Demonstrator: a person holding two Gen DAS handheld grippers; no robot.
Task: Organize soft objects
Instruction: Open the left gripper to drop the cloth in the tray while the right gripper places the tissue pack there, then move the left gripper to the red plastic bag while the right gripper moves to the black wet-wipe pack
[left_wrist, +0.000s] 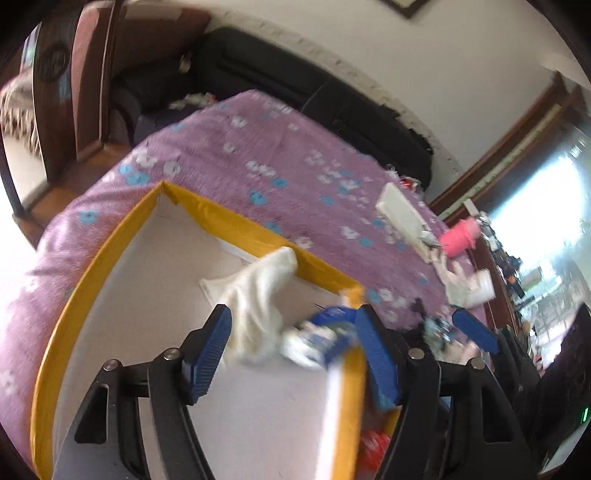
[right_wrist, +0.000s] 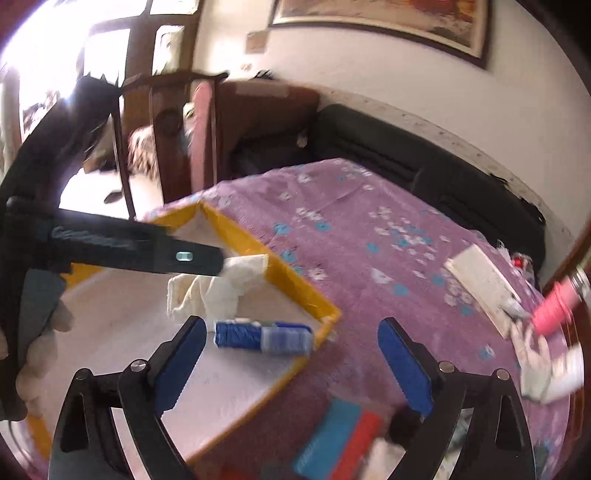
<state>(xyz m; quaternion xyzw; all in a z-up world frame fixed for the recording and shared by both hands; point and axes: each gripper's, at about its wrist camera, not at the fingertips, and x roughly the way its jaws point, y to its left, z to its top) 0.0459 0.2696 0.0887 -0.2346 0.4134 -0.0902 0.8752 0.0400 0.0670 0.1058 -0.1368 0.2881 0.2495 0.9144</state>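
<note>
Hovering over the white floor of a yellow-rimmed box (left_wrist: 110, 236), the left gripper (left_wrist: 293, 349) has its blue fingers spread wide and grips nothing; a blurred blue-and-white rolled soft item (left_wrist: 321, 334) lies between them on the box floor, and whether either finger touches it cannot be told. Just beyond it a crumpled white cloth (left_wrist: 258, 295) rests in the box, one end draped up against the far yellow wall. In the right wrist view the right gripper (right_wrist: 291, 360) is likewise wide open and empty, poised over the near corner of the box (right_wrist: 295, 284), with the blue roll (right_wrist: 264, 338) lying inside just ahead of its left finger and the white cloth (right_wrist: 218, 291) behind it. Everything sits on a purple flowered cover (right_wrist: 369, 229). Farther right on that cover lie a white flat box (right_wrist: 480, 284), a pink object (right_wrist: 554, 306) and a blue-and-red item (right_wrist: 340, 439), all blurred.
</note>
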